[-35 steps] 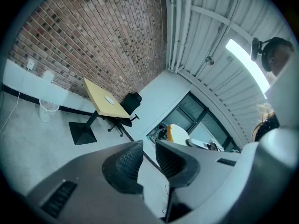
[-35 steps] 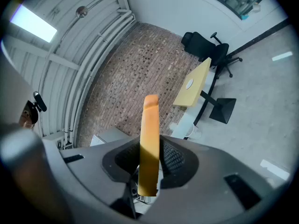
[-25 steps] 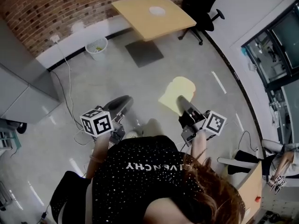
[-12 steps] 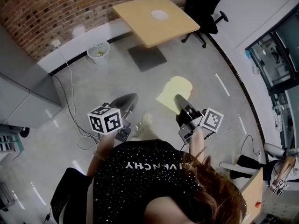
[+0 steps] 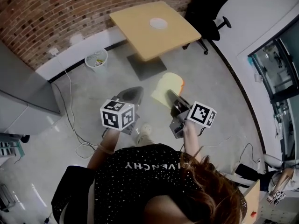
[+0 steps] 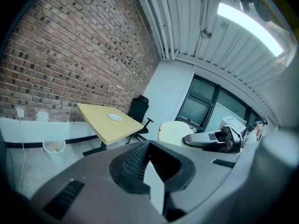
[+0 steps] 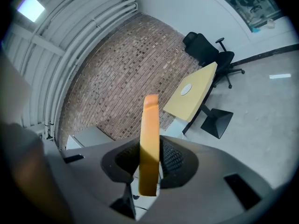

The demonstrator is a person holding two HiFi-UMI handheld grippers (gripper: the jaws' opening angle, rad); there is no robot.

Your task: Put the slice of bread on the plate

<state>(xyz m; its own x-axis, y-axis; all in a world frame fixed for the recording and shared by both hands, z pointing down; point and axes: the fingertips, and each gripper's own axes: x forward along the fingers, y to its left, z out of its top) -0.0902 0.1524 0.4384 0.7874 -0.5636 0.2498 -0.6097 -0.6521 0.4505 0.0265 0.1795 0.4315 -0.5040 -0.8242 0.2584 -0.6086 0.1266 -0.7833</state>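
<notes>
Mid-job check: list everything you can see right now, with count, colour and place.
slice of bread: one, pale yellow with a brown crust, clamped in the right gripper
plate: one, white, on the table
table: one, light wood top on a dark base, by the brick wall
office chair: one, black, beyond the table's right side
wastebasket: one, white, against the wall left of the table
cable: one, dark, trailing over the floor at left
cabinet: one, grey, far left
left gripper: one, grey, jaws slightly apart, nothing between them
right gripper: one, grey, shut on the bread
</notes>
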